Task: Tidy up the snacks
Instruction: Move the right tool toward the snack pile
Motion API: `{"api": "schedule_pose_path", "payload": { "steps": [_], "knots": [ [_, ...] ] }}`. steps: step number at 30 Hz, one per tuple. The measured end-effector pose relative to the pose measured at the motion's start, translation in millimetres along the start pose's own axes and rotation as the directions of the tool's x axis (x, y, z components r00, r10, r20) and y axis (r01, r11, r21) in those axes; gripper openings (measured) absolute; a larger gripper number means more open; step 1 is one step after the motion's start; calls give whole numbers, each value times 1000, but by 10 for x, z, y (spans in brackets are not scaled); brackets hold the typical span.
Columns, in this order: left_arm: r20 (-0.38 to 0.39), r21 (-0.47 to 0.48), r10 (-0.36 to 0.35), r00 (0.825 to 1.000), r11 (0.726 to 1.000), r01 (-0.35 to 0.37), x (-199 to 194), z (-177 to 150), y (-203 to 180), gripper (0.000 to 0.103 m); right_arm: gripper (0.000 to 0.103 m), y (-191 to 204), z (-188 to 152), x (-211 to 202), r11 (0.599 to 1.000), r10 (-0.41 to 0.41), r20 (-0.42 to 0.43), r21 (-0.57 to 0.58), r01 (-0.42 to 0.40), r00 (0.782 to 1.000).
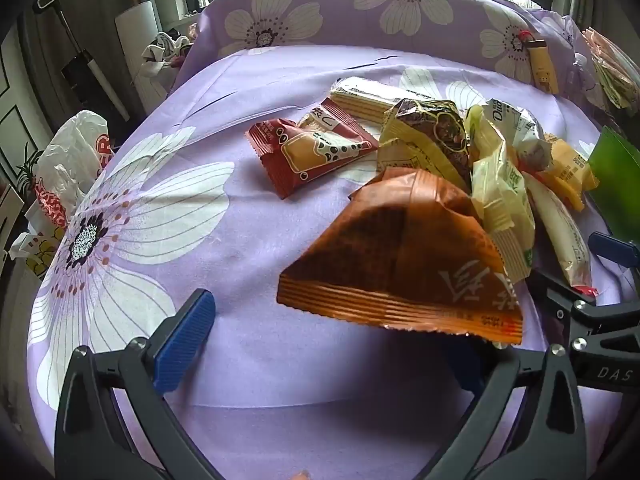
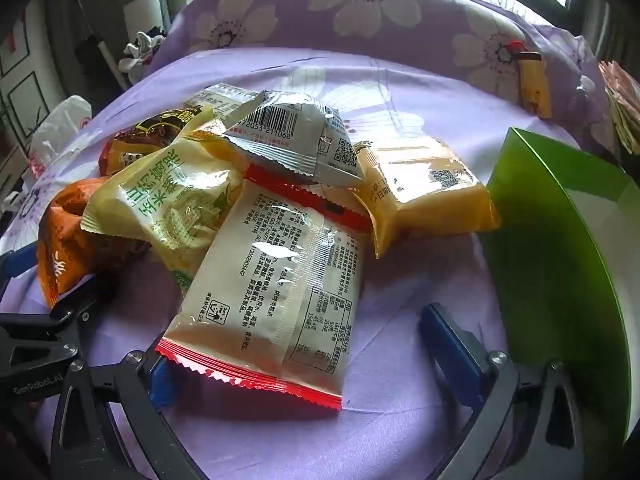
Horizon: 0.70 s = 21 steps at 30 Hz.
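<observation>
From the left wrist, the left gripper (image 1: 320,344) stands spread wide at the bottom of the frame, its blue left pad bare and its right pad hidden under the near edge of an orange packet (image 1: 400,268), which lies between the jaws but is not pinched. That packet is the nearest of a loose heap of snacks right of centre on the purple flowered cloth (image 1: 160,208); a red packet (image 1: 308,152) lies apart toward the middle, probably easiest to take alone. A green box (image 1: 616,184) shows at the right edge. From the right wrist, the right gripper (image 2: 316,356) is likewise spread, both blue pads at the bottom of the frame straddling the red-edged end of a long cream packet (image 2: 272,280) without pressing it. Behind it, a silver packet (image 2: 296,136) sits on top, with a yellow packet (image 2: 424,188) to the right. The green box (image 2: 560,248) stands open at the right, just beside the heap, likely the place the snacks are meant to go.
</observation>
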State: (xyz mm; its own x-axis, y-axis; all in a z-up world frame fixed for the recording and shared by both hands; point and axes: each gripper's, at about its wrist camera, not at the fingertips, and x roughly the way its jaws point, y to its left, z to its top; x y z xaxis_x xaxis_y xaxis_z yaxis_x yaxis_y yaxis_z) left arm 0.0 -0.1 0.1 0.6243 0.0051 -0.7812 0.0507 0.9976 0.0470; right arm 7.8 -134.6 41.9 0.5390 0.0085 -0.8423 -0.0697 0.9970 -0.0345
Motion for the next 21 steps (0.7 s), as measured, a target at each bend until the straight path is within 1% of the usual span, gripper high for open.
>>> {"api": "schedule_pose_path", "payload": {
  "steps": [21],
  "knots": [
    [1, -2, -3, 1000, 1000, 3, -36, -23, 12, 103, 103, 2, -2, 18, 1000, -1, -7, -1, 1, 1000]
  ]
}}
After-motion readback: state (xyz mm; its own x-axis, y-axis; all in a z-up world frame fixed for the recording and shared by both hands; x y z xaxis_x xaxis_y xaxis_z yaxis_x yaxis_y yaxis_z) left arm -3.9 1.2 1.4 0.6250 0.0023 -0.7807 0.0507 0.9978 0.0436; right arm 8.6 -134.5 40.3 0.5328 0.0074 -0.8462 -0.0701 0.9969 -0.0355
